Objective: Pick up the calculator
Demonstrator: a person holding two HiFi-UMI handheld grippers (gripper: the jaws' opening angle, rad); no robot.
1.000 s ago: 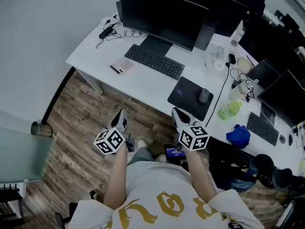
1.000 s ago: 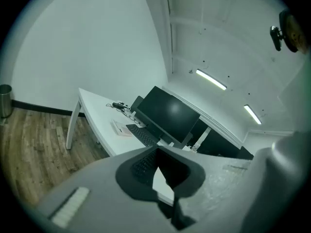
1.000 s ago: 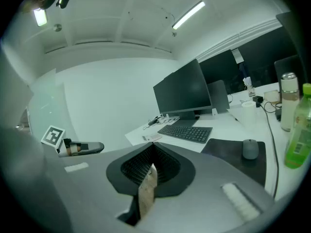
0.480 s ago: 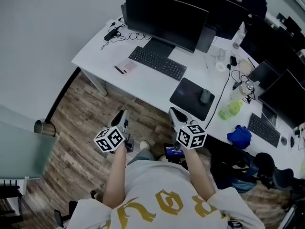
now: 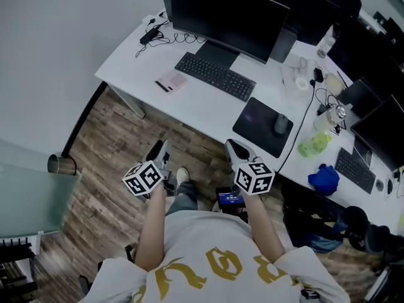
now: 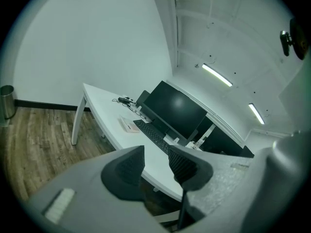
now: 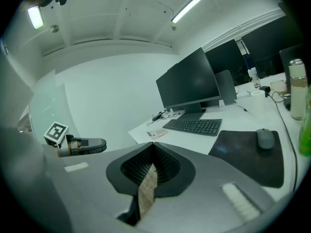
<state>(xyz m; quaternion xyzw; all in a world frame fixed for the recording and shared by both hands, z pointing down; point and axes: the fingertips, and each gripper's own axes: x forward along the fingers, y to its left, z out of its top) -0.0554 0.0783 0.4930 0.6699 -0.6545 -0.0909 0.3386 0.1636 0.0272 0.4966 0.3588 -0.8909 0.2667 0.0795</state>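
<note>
White desk (image 5: 196,109) carries monitor (image 5: 230,14), keyboard (image 5: 214,76), mouse pad (image 5: 259,128) with mouse (image 5: 281,124). Calculator (image 5: 172,81) lies flat at the keyboard's 9 o'clock, well apart from both grippers. Left gripper (image 5: 158,151), calculator at its 12 o'clock, jaws opening, nothing between. Right gripper (image 5: 238,150) jaws pressed together, empty.

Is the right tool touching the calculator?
Apart. The head view shows a stretch of white desk between the right tool and the calculator.
</note>
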